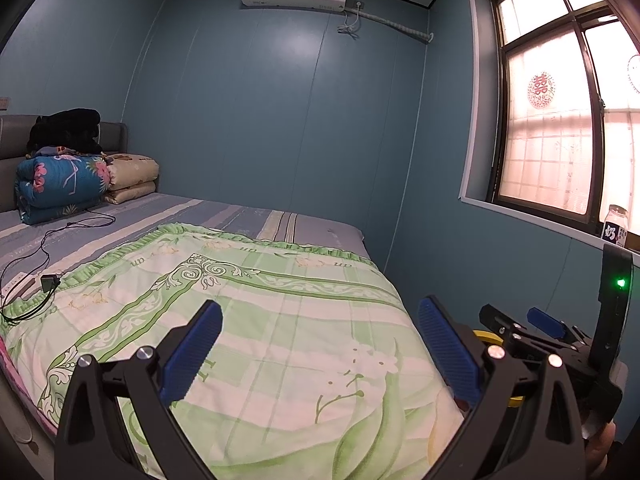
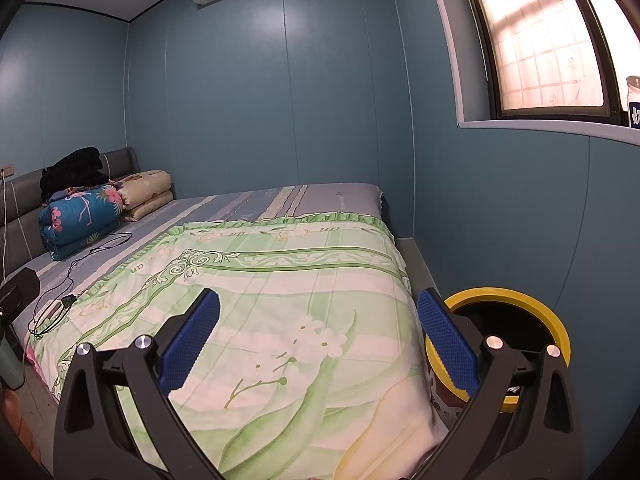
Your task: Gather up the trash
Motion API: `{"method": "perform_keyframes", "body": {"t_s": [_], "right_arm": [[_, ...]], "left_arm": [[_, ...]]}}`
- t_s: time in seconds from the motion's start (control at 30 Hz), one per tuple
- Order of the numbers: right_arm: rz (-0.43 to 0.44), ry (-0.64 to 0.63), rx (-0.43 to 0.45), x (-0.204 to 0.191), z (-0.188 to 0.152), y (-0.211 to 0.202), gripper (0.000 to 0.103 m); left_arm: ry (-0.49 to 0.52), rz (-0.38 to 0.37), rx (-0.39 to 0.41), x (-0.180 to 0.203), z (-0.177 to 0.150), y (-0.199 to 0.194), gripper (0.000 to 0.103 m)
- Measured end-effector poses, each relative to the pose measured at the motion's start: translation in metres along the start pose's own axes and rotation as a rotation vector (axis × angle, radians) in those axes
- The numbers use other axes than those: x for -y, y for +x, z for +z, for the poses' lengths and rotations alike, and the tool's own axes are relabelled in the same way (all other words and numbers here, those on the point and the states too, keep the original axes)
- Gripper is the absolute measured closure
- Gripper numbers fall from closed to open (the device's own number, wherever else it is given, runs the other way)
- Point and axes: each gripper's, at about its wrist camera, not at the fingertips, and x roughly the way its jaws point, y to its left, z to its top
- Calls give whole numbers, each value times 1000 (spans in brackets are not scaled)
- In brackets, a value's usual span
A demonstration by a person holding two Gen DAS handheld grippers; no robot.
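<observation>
Hovering over the bed's (image 2: pixel 280 300) foot edge, both empty: left hand-held gripper (image 1: pixel 320 354) and right hand-held gripper (image 2: pixel 318 344), jaws spread wide. Standing by the bed's right corner, a yellow-rimmed bin (image 2: pixel 516 320) (contents hidden). Showing no obvious trash on the quilt; fitting either searching or finishing. Sitting on the windowsill, a bottle (image 1: pixel 616 226).

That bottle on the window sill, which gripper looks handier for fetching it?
Probably the right gripper. The bottle stands on the sill at the far right, on that gripper's side, and its fingers are spread and empty. The left gripper, also open, sits farther over, with the right one between it and the sill.
</observation>
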Motion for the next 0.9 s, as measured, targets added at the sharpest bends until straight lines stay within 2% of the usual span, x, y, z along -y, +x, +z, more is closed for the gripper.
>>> {"method": "perform_keyframes", "body": {"t_s": [0.9], "right_arm": [[-4,22,-29,1,-4,4,8]], "left_arm": [[-12,-32,-27,-2,-3,6,8]]}}
